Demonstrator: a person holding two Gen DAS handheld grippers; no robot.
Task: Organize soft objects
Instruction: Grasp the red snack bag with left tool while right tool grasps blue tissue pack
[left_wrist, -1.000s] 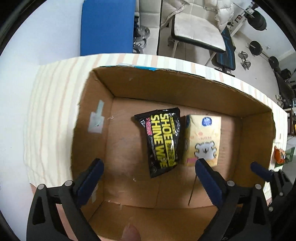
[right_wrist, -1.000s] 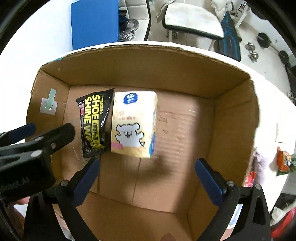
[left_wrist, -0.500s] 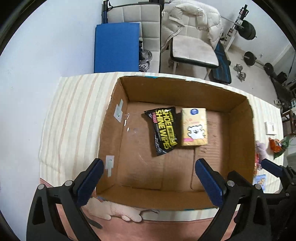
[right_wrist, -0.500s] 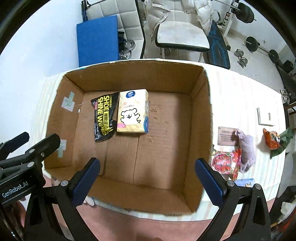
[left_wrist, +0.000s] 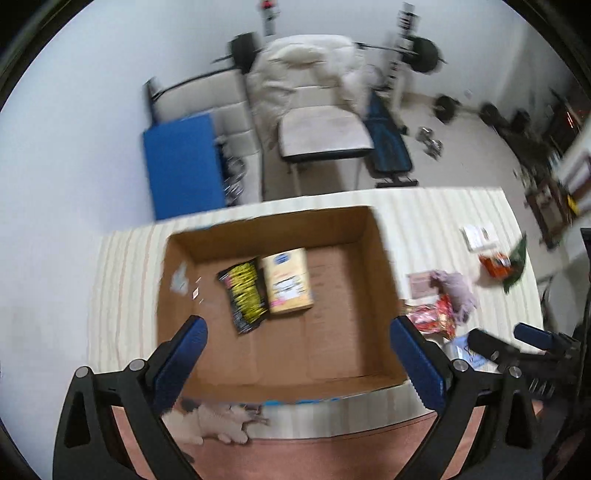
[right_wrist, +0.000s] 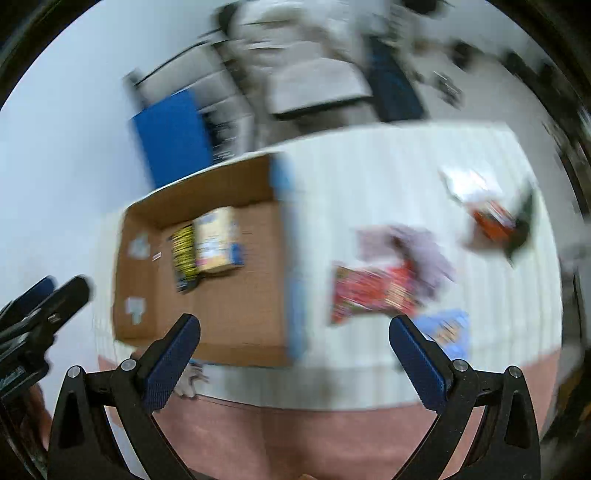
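Observation:
An open cardboard box (left_wrist: 386, 273) sits on the striped table. A black and yellow wipes pack (left_wrist: 245, 295) and a yellow tissue pack (left_wrist: 290, 282) lie side by side on its floor. My left gripper (left_wrist: 297, 349) is open and empty, high above the box's near side. My right gripper (right_wrist: 293, 341) is open and empty, above the table's near edge right of the box (right_wrist: 236, 306). A red snack bag (right_wrist: 373, 291), a lilac cloth (right_wrist: 424, 251) and a blue packet (right_wrist: 448, 328) lie right of the box. The right wrist view is blurred.
An orange and green packet (left_wrist: 504, 264) and a white card (left_wrist: 478, 236) lie at the table's far right. A pale plush toy (left_wrist: 218, 424) lies at the box's near left corner. A blue board (left_wrist: 183, 166), a chair and weights stand behind the table.
Both grippers have risen and pulled back from inside the box, still open and empty. The right one has swung right, toward the loose items. The two packs have stayed put.

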